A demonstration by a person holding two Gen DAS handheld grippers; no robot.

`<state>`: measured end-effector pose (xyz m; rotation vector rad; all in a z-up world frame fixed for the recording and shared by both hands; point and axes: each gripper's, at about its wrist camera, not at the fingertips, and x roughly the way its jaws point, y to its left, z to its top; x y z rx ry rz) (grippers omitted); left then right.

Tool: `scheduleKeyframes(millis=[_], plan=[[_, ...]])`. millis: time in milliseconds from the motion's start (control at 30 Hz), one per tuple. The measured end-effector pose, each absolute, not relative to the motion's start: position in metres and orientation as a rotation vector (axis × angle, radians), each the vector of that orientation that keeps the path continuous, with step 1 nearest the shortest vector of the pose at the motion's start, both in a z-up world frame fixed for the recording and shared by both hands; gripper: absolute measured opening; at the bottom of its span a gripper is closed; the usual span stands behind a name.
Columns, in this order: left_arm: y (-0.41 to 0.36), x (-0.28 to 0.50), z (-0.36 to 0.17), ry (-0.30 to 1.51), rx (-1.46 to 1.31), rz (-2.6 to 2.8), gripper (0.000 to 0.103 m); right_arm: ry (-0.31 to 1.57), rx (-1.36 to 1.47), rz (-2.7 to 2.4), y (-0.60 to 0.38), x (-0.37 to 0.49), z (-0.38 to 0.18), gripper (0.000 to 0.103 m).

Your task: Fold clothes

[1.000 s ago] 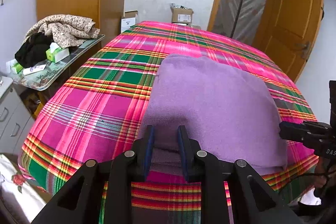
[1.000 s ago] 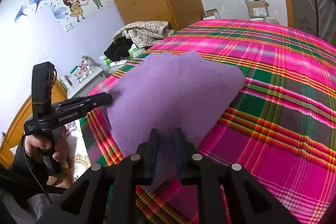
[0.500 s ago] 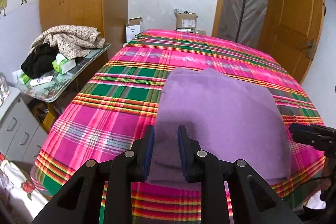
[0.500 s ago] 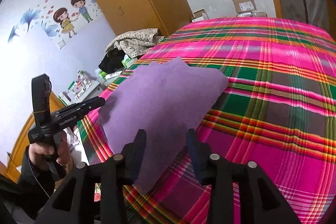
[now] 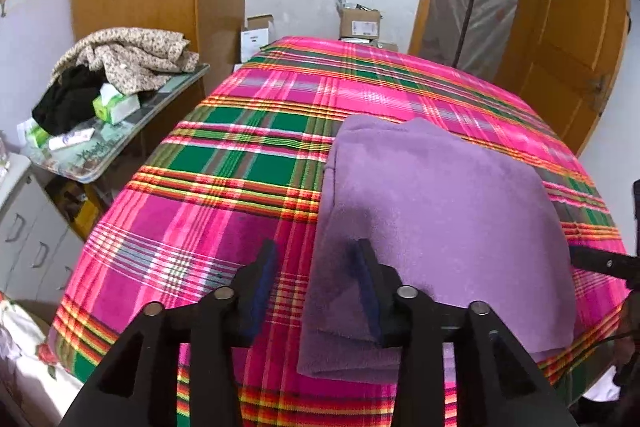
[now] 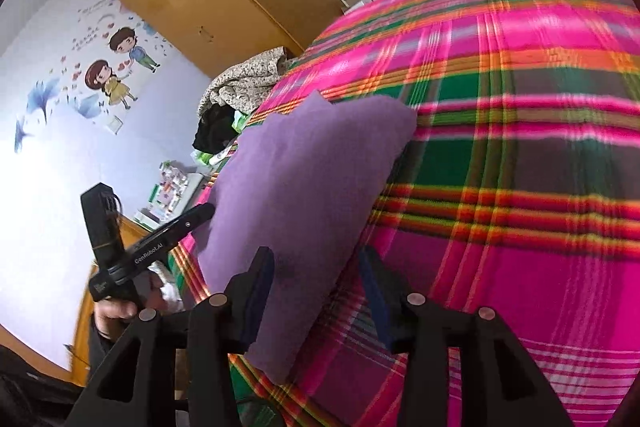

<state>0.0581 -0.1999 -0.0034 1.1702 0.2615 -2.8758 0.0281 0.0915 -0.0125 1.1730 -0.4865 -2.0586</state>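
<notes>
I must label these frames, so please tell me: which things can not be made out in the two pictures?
- Purple garment: its type is unknown; it lies folded, near edge behind the left hand-held gripper, whose jaws are opening.
- Right hand-held gripper: left wrist view shows only a tip; frame edge cuts it.
- Plaid bedcover: motion-blurred, right wrist view.
- Tissue box: print too small.
- Person's hand: mostly behind the handle.

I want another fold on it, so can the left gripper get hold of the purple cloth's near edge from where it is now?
Probably yes. The left gripper hangs just over the purple cloth's near left edge, jaws opening, nothing gripped, and nothing lies between.
</notes>
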Motion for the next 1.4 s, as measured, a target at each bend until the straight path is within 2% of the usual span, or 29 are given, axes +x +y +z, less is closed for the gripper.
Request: scheduleKeyframes(millis=[167,433,733,900,1067,1267,1400], plan=[[-0.207,0.054,-0.009,0.348,1.209,-2.904,0.047,-0.523,1.193,-2.025,0.089,0.021,-0.019,0.047],[-0.211,0.052,-0.017,0.52,1.303,-2.968,0.047,-0.553,1.199,-1.991,0.082,0.012,-0.022,0.048],[-0.208,0.049,-0.016,0.556,1.339,-2.976,0.047,-0.556,1.201,-1.965,0.068,-0.002,-0.024,0.048],[-0.206,0.047,-0.015,0.565,1.348,-2.965,0.047,-0.594,1.179,-1.95,0.076,-0.004,-0.022,0.027],[-0.205,0.053,-0.016,0.626,1.36,-2.975,0.047,-0.605,1.162,-1.951,0.088,-0.008,-0.02,0.021],[-0.203,0.055,-0.017,0.671,1.362,-2.979,0.048,-0.637,1.184,-1.924,0.096,-0.016,-0.026,0.022],[-0.199,0.053,-0.016,0.668,1.362,-2.976,0.047,-0.666,1.214,-1.897,0.098,-0.019,-0.033,0.033]])
